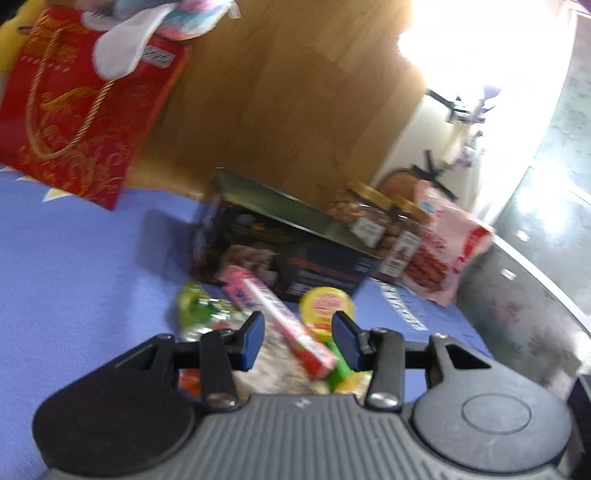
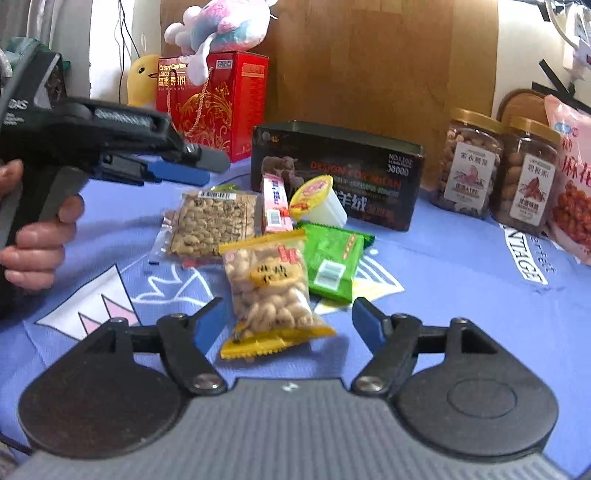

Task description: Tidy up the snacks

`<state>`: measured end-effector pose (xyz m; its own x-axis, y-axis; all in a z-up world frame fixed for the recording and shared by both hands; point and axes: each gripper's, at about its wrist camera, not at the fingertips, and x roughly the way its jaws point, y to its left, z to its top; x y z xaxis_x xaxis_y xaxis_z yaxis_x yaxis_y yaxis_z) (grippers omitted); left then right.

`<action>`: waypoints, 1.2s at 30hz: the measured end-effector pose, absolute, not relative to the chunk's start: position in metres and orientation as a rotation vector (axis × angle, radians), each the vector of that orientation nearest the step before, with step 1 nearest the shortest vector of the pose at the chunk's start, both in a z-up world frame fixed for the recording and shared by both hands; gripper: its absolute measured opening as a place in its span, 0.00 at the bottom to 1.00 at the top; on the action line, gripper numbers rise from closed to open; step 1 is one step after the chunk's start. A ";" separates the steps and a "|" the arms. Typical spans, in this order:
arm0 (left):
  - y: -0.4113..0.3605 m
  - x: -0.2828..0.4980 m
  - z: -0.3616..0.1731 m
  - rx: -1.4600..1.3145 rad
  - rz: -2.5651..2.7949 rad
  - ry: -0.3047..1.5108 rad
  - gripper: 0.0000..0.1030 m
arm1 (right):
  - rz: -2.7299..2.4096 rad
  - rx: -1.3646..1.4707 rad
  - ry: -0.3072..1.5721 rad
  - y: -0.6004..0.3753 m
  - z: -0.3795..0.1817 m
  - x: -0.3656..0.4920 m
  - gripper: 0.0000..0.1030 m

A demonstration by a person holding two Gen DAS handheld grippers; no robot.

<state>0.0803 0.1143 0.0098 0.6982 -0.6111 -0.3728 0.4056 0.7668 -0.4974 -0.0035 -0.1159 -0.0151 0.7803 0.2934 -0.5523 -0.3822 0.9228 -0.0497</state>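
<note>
A pile of snacks lies on the blue cloth in front of an open dark tin box (image 2: 338, 173): a clear nut pack (image 2: 212, 225), a pink stick pack (image 2: 275, 203), a yellow-lidded jelly cup (image 2: 317, 201), a green pack (image 2: 332, 264) and a yellow cashew bag (image 2: 271, 291). My right gripper (image 2: 286, 323) is open, its fingers either side of the cashew bag's near end. My left gripper (image 1: 299, 339) is open and empty, hovering over the pile above the pink stick pack (image 1: 277, 317), near the jelly cup (image 1: 327, 304). It shows from the side in the right wrist view (image 2: 177, 171).
Two nut jars (image 2: 469, 162) and a pink snack bag (image 2: 572, 177) stand at the right. A red gift box (image 2: 218, 107) with a plush toy (image 2: 221, 26) on it stands at the back left. A wooden board is behind the tin box.
</note>
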 end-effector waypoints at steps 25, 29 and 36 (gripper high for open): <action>0.050 0.078 0.042 -0.264 -0.696 0.618 0.51 | 0.483 -0.062 0.390 -0.129 0.013 0.000 0.40; 0.045 0.097 0.061 -0.242 -0.684 0.580 0.51 | 0.472 -0.067 0.340 -0.130 0.025 0.021 0.40; 0.034 0.145 0.080 -0.211 -0.624 0.529 0.51 | 0.448 -0.051 0.306 -0.128 0.036 0.074 0.40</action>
<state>0.1448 0.0340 0.0797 0.6850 -0.6047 -0.4064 0.4997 0.7958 -0.3420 0.0742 -0.1285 0.0360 0.8567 0.4183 -0.3019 -0.4335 0.9010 0.0185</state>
